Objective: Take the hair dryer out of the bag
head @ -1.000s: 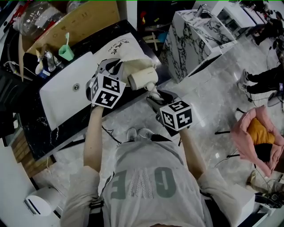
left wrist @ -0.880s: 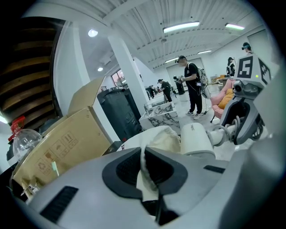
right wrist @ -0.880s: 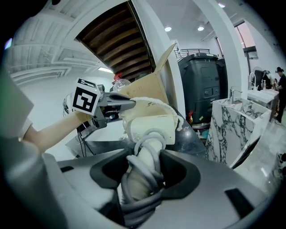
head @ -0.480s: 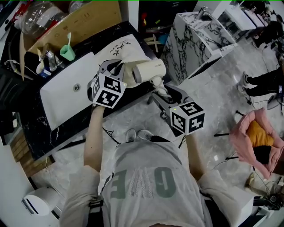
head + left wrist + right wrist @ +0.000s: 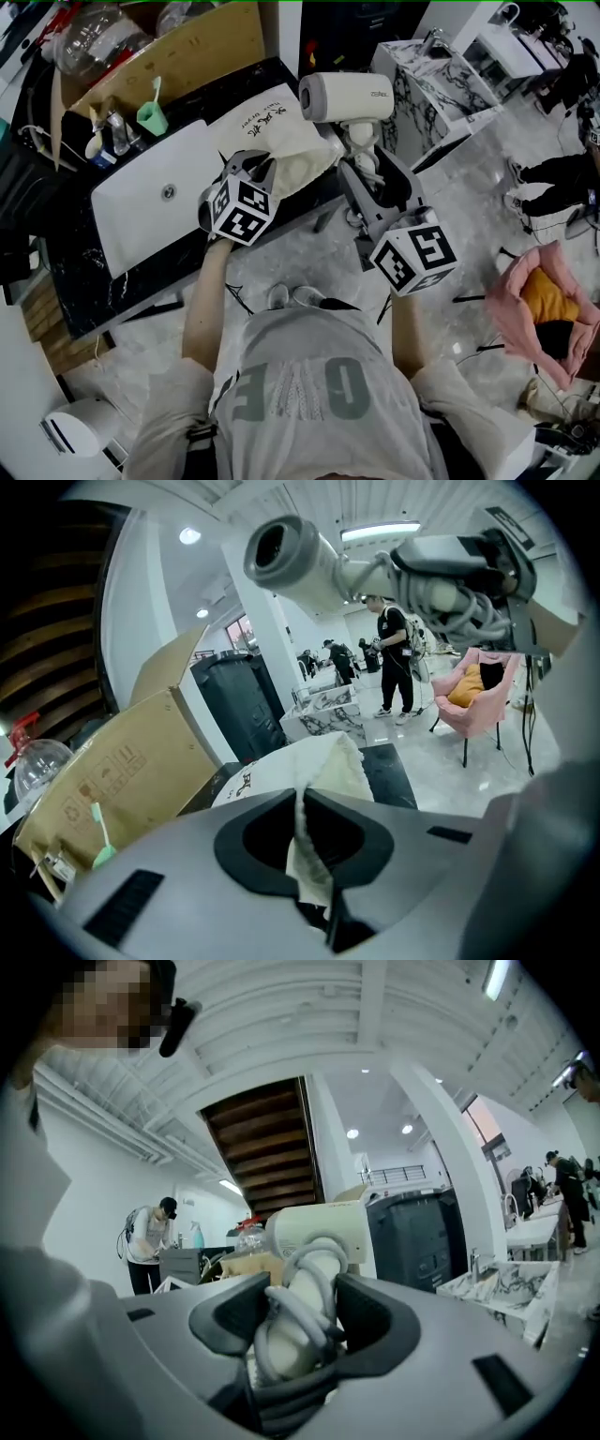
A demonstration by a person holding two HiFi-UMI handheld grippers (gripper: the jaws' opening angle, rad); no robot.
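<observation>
The white hair dryer (image 5: 347, 97) hangs clear above the cream cloth bag (image 5: 281, 141), its barrel pointing left. Its handle, wrapped in grey cord (image 5: 362, 157), sits between the pads of my right gripper (image 5: 364, 171), which is shut on it. In the right gripper view the corded handle (image 5: 302, 1321) fills the jaws and the dryer's body (image 5: 319, 1227) rises behind them. My left gripper (image 5: 266, 169) is shut on the bag's mouth edge, and the pinched cloth (image 5: 309, 832) stands up between its jaws. The left gripper view also shows the dryer (image 5: 300, 560) overhead.
The bag lies on a black counter (image 5: 75, 291) beside a white basin (image 5: 159, 202). A cardboard box (image 5: 178, 47) and a green cup (image 5: 150, 117) stand behind. A marble block (image 5: 427, 80) is on the right and a pink chair (image 5: 544, 300) stands farther right. People stand in the background.
My right gripper has risen with the hair dryer, lifting it from the bag's mouth to well above it. The left gripper has kept its hold on the bag and sunk slightly.
</observation>
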